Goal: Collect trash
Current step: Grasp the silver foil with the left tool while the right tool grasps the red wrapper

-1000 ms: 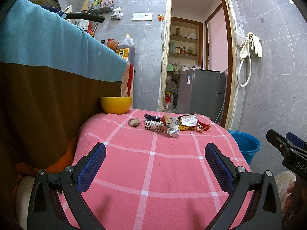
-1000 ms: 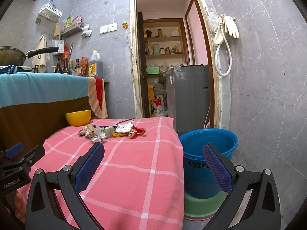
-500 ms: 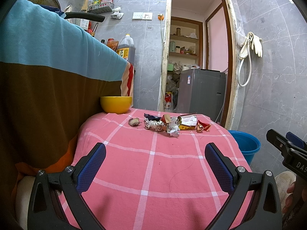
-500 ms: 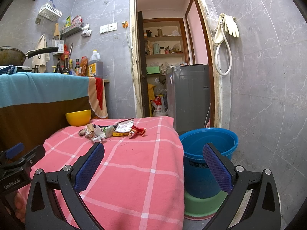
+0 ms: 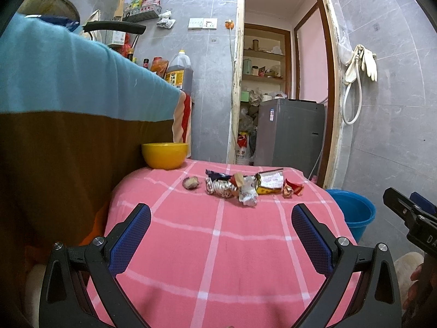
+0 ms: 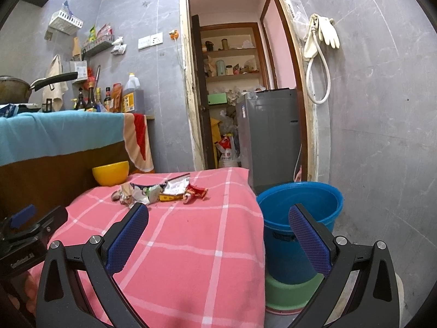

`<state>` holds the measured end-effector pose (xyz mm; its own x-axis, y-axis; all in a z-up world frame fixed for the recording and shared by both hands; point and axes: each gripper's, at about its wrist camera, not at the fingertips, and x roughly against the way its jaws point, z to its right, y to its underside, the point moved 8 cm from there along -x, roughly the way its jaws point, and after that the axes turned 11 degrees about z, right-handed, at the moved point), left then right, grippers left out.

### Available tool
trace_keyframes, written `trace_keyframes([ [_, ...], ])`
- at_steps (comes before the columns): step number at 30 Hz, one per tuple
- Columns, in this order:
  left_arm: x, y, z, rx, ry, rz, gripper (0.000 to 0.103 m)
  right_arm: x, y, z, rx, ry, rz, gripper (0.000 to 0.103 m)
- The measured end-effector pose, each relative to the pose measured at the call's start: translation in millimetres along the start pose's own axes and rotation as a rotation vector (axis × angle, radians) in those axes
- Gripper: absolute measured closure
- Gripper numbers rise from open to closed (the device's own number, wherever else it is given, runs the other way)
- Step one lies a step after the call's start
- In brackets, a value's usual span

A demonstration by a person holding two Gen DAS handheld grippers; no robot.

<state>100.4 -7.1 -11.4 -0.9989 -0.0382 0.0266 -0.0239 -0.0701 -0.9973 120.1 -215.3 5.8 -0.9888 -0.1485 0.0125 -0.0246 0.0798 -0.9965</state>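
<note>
Left wrist view: the left gripper [image 5: 221,216] has its blue-padded jaws spread wide and holding nothing, hovering low over the near half of a desk draped in a pink checked cloth [image 5: 218,259]. Right wrist view: the right gripper [image 6: 218,218] likewise shows jaws wide apart and empty, straddling the desk's right edge.

Trash lies in a loose row at 12 o'clock from the left gripper, well apart from it, toward the far edge of the desk. From 11 to 1 o'clock: a small brownish lump [image 5: 190,182], a crumpled silver wrapper [image 5: 221,188], a flattened yellow and white packet [image 5: 269,183], and a red wrapper [image 5: 291,187]. A yellow bowl [image 5: 165,155] sits at the far left corner. A blue bucket [image 6: 300,213], seemingly empty, stands on the floor just beside the desk at 1 o'clock from the right gripper.

The step in hand looks like reaching for a first piece. Taking the red wrapper with the right gripper seems sensible, being nearest the bucket. Come down over it, pinch the crumpled bulk rather than a thin edge, and avoid catching the cloth
</note>
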Motion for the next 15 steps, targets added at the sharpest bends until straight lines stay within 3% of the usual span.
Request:
trace_keyframes([
  [4, -13, -8, 0, -0.015, -0.014, 0.001, 0.002, -11, -6, 1, -0.002, -0.012, 0.004, 0.0],
  [8, -33, -8, -3, -0.019, -0.038, -0.04, 0.002, -27, -12, 1, 0.006, -0.038, 0.012, 0.0],
  [15, -69, -7, -1, -0.001, -0.018, -0.111, 0.002, -67, -27, 7, 0.026, -0.073, 0.025, 0.0],
])
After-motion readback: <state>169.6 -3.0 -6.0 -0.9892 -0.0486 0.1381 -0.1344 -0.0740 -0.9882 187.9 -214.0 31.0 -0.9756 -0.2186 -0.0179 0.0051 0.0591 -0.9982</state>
